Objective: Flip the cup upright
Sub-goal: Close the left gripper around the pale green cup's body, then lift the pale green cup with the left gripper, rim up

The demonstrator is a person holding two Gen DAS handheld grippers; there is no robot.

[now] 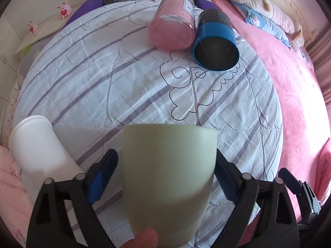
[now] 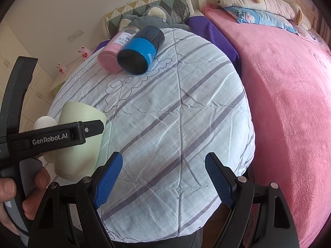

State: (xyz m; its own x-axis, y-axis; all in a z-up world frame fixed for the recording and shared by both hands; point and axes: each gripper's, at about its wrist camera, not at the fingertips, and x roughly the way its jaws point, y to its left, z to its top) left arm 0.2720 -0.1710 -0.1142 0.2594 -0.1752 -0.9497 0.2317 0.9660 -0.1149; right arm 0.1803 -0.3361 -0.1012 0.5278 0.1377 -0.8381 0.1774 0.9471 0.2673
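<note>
Green cup (image 1: pixel 168 177) seemingly between left jaws

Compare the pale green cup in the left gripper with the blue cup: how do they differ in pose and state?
The pale green cup is gripped between the left gripper's fingers, while the blue cup lies untouched on its side on the striped quilt. The blue cup leans against the pink jar; the green cup touches no container. The blue cup shows its dark opening; the green cup shows only its outer wall.
</note>
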